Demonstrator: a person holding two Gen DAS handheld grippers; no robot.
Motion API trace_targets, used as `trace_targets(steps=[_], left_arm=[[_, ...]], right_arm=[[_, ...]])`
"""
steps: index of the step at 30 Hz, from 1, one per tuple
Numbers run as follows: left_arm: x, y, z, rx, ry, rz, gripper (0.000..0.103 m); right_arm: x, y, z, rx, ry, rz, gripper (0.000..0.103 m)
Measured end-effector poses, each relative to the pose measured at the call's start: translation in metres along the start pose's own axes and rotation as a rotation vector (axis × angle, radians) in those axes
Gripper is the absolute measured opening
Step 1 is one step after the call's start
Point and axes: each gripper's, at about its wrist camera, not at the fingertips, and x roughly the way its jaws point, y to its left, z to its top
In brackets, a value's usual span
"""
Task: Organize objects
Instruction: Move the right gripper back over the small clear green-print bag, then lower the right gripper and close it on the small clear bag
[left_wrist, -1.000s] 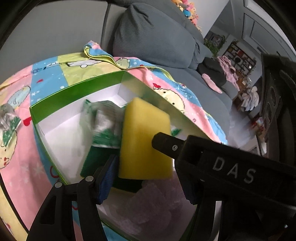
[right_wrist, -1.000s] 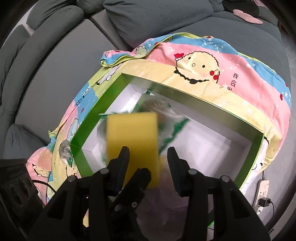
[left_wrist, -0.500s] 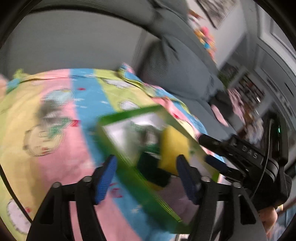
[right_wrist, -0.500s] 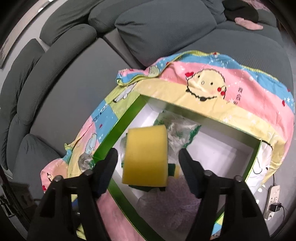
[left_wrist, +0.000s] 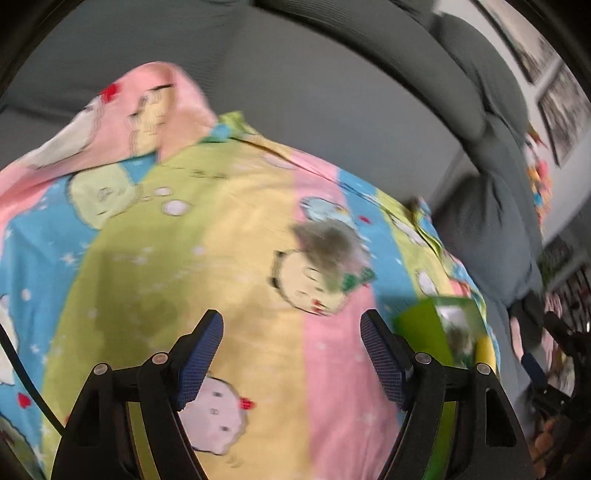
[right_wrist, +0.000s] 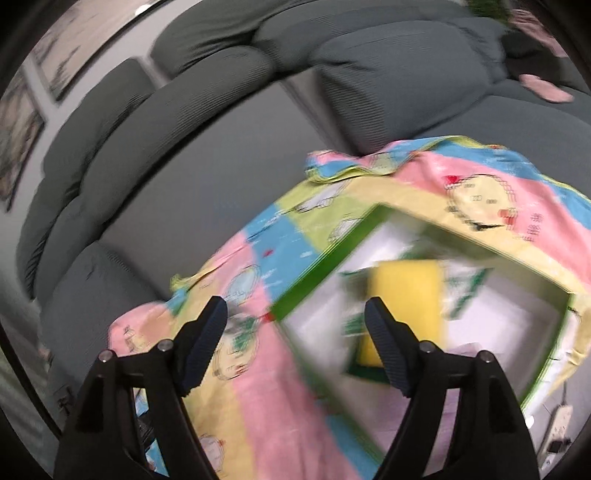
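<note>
Both claws released, sponge lying in box

The left claw (left_wrist: 291, 349) and right claw (right_wrist: 295, 341), jaws just opened, are held empty over the cartoon blanket (left_wrist: 229, 236); the yellow sponge (right_wrist: 404, 295) is seen inside the green-rimmed box (right_wrist: 325, 258).

Both wrist views are evenly lit by soft, diffuse indoor light with no glare; the patterned blanket (left_wrist: 229, 236) reads bright and saturated, the grey sofa (right_wrist: 155, 155) behind it dim and flat. Motion blur smears both frames, heaviest on the green box (right_wrist: 332, 258) and the yellow sponge (right_wrist: 402, 291) inside it, while the black gripper fingers (left_wrist: 201, 349) below the blanket stay sharp. Fisheye distortion bends the sofa cushions and darkens every corner to black.
</note>
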Motion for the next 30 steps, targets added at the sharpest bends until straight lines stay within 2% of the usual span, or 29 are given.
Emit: trace_targets(steps=[3, 6, 8, 11, 13, 14, 17, 18, 20, 23, 24, 26, 28, 30], left_arm=[[0.002, 0.021, 0.006, -0.05, -0.002, 0.042, 0.077], [0.006, 0.036, 0.01, -0.074, 0.02, 0.08, 0.077], [0.006, 0.042, 0.012, -0.083, 0.028, 0.071, 0.077], [0.006, 0.051, 0.015, -0.112, 0.032, 0.039, 0.077], [0.007, 0.056, 0.017, -0.131, 0.044, 0.026, 0.077], [0.007, 0.056, 0.017, -0.134, 0.049, 0.026, 0.077], [0.006, 0.06, 0.02, -0.15, 0.044, 0.029, 0.077], [0.007, 0.061, 0.021, -0.155, 0.048, 0.028, 0.077], [0.009, 0.063, 0.021, -0.156, 0.058, 0.03, 0.077], [0.01, 0.062, 0.022, -0.155, 0.062, 0.04, 0.077], [0.01, 0.062, 0.022, -0.157, 0.06, 0.037, 0.077], [0.011, 0.061, 0.022, -0.162, 0.064, 0.018, 0.077], [0.014, 0.06, 0.021, -0.168, 0.077, -0.005, 0.077], [0.016, 0.059, 0.019, -0.163, 0.087, 0.007, 0.077]], right_arm=[[0.021, 0.029, -0.002, -0.041, 0.061, 0.079, 0.078], [0.058, 0.068, 0.001, -0.136, 0.149, 0.06, 0.078], [0.092, 0.097, 0.002, -0.237, 0.198, 0.038, 0.084], [0.15, 0.129, -0.005, -0.391, 0.304, -0.021, 0.086], [0.188, 0.144, -0.008, -0.476, 0.342, -0.103, 0.086], [0.205, 0.148, -0.01, -0.501, 0.347, -0.133, 0.086], [0.252, 0.155, -0.023, -0.577, 0.442, -0.207, 0.086], [0.264, 0.154, -0.029, -0.585, 0.473, -0.205, 0.085], [0.28, 0.151, -0.037, -0.583, 0.515, -0.191, 0.082], [0.292, 0.142, -0.045, -0.565, 0.541, -0.226, 0.076], [0.292, 0.139, -0.047, -0.539, 0.556, -0.189, 0.069], [0.285, 0.134, -0.046, -0.51, 0.539, -0.173, 0.062], [0.276, 0.131, -0.047, -0.498, 0.536, -0.158, 0.06], [0.265, 0.131, -0.055, -0.502, 0.576, -0.14, 0.059]])
